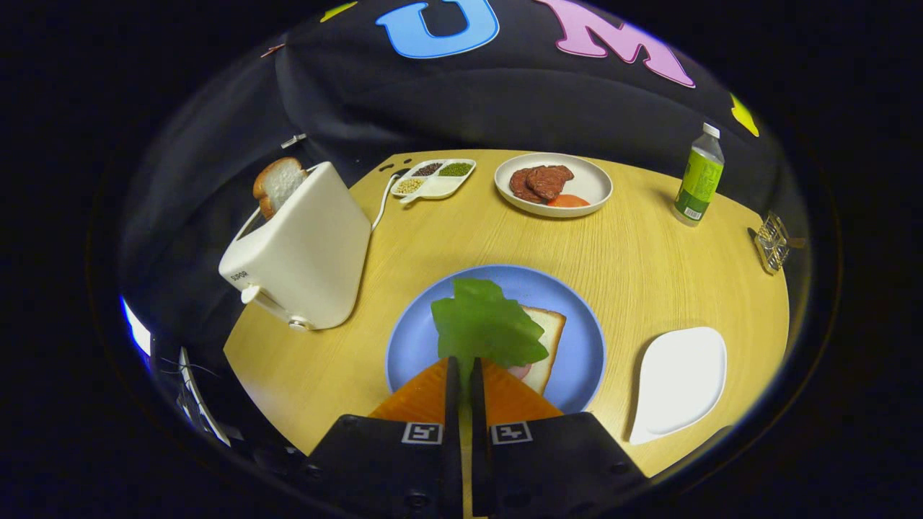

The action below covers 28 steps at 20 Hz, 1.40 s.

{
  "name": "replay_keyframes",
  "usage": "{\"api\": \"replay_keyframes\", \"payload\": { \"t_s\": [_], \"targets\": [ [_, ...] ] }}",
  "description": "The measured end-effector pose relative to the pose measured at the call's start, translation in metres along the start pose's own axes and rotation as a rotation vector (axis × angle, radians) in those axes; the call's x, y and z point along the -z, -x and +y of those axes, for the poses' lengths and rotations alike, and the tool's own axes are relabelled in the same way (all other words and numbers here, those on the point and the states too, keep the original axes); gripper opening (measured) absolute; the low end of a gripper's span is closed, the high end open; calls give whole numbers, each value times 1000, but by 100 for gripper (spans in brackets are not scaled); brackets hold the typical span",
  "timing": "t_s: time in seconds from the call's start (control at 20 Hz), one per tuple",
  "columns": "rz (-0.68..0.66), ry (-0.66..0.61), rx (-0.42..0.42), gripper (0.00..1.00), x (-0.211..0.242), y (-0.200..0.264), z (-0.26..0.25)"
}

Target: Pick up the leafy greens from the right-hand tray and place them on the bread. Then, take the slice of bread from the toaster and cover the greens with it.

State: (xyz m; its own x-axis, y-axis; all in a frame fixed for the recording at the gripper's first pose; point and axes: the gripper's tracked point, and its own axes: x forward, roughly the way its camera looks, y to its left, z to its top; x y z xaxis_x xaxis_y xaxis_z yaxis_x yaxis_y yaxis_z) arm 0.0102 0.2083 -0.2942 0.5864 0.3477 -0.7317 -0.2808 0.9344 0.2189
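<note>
My gripper (462, 362) is shut on the stem end of a green leaf (484, 324), which hangs just ahead of the orange fingers (425, 396). The leaf is over a slice of bread (545, 346) lying on a blue plate (418, 339); something pink shows at the bread's near edge. I cannot tell whether the leaf touches the bread. A white toaster (306, 249) stands to the left of the plate, with a slice of bread (277, 184) sticking up from its slot. The white tray (681, 382) to the right of the plate holds nothing.
At the back of the round wooden table (649, 267) sit a white plate with brown meat slices and a red piece (553, 184), and a divided dish of seeds (434, 178). A green bottle (699, 176) stands at the back right, a small wire rack (773, 243) at the right edge.
</note>
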Motion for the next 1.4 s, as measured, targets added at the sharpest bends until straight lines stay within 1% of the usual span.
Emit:
{"api": "replay_keyframes", "payload": {
  "t_s": [0.1,0.15,0.2,0.25,0.3,0.4,0.5,0.55,0.65,0.7,0.75,0.8,0.9,1.05,1.25,1.4],
  "targets": [
    [3,-9,17,14,-1,-4,-3],
    [7,-14,26,15,0,-7,-5],
    [12,-18,33,21,1,-9,-5],
    [14,-16,44,21,1,-8,-8],
    [13,-7,62,29,2,-8,-11],
    [14,2,86,41,3,-8,-16],
    [10,5,99,64,1,-4,-20],
    [2,5,102,71,-1,-2,-20],
    [-20,8,107,72,-10,4,-21],
    [-39,9,104,82,-16,8,-18],
    [-62,17,109,89,-24,13,-19],
    [-87,21,110,100,-32,17,-17],
    [-128,12,118,100,-49,25,-14],
    [-202,18,95,99,-82,38,2],
    [-229,32,35,99,-115,46,30],
    [-273,80,-6,99,-145,49,58]
  ]
}}
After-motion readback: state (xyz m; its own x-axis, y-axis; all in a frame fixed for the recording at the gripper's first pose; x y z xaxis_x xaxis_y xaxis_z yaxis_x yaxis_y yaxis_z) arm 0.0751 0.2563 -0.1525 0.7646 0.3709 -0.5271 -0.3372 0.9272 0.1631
